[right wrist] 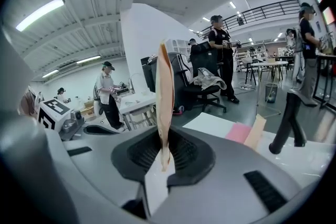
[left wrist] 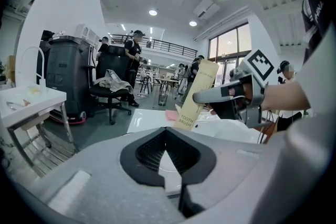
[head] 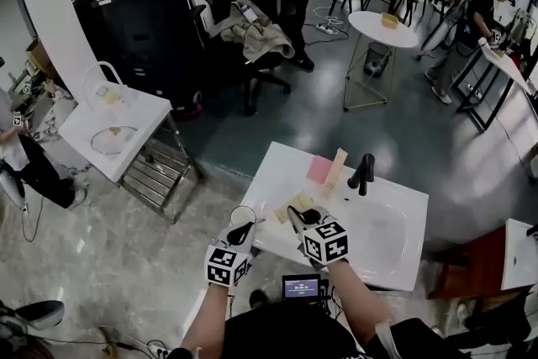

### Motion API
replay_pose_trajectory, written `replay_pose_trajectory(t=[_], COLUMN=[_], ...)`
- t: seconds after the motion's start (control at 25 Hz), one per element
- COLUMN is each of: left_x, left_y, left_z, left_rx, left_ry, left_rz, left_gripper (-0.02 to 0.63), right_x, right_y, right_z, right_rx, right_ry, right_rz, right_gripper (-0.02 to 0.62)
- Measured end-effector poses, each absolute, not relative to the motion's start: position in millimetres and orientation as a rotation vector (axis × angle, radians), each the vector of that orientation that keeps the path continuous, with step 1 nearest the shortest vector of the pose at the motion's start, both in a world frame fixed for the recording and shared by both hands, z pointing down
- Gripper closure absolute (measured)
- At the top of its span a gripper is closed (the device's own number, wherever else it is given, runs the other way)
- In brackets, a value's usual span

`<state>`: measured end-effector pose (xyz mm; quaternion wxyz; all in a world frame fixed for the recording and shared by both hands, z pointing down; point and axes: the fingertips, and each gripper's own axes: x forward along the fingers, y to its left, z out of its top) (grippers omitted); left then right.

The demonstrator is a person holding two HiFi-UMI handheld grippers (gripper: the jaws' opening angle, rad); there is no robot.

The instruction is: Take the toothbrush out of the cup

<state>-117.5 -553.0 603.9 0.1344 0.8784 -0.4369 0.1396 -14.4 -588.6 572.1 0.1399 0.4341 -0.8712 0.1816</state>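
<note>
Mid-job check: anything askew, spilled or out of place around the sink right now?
Nothing spilled or damaged. The right claw grips a boxed toothbrush, held tilted in the air. A second beige box stands tilted on the sink top beside a pink item, near the black faucet.

Ahead of the right claw (head: 296,217) and a little to its right, a black tap (head: 362,173) stands up from the white worktop (head: 277,160). Beside the tap stand a pink piece (head: 319,169) and a tan box (head: 337,166). The basin (head: 378,227) to the claw's right is open. Left of the left claw (head: 244,229) is only floor (head: 126,265).
</note>
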Motion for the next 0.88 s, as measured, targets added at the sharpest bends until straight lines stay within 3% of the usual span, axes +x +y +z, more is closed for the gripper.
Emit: replay_pose_trajectory(t=[0.88], left_x=[-120], left_y=[-549], left_z=[608], left_rx=[2.520], left_ry=[-1.296], left_rz=[0.401], left_gripper=[0.597], right_x=[-22], right_y=[-574], right_z=[596], right_rx=[1.177], right_ry=[-2.471], right_rz=[0.544], right_gripper=[0.545])
